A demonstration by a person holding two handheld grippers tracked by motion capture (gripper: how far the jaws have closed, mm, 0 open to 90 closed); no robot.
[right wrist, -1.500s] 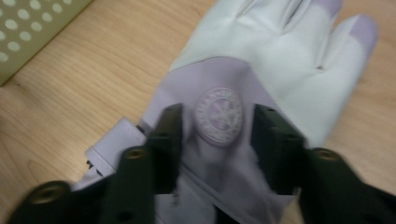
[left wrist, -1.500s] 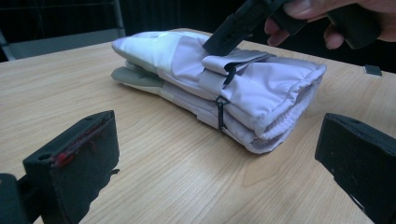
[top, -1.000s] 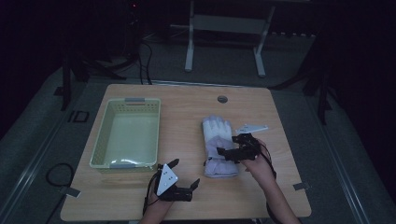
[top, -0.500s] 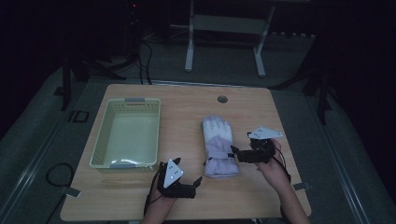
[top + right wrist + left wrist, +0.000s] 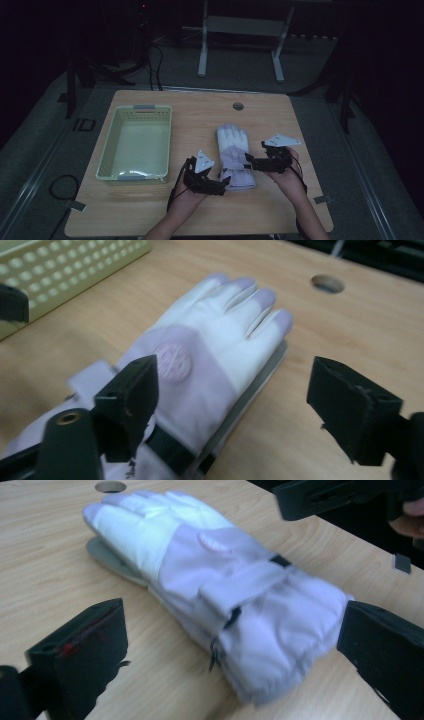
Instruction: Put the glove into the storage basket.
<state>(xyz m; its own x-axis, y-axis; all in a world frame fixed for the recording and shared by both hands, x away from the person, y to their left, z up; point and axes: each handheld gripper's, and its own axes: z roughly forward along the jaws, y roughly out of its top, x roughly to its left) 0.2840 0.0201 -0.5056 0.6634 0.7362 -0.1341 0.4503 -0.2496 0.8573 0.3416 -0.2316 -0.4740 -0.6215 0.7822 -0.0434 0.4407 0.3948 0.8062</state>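
A white and pale lilac winter glove (image 5: 234, 155) lies flat on the wooden table (image 5: 210, 107), fingers pointing away from the person, cuff toward them. My left gripper (image 5: 224, 181) is open at the cuff's left corner; in the left gripper view its jaws straddle the cuff end of the glove (image 5: 210, 585). My right gripper (image 5: 248, 161) is open at the glove's right edge, jaws pointing left. In the right gripper view the glove (image 5: 200, 360) lies between and beyond the two jaws. Neither holds anything.
A pale green plastic basket (image 5: 134, 143) stands empty on the table's left half; its wall (image 5: 60, 270) is also in the right gripper view. A round cable hole (image 5: 238, 106) sits near the far edge. Dark floor, cables and a metal stand lie beyond the table.
My left gripper has moved right toward the glove's cuff. My right gripper drew back off the glove to its right side, then edged in toward its edge.
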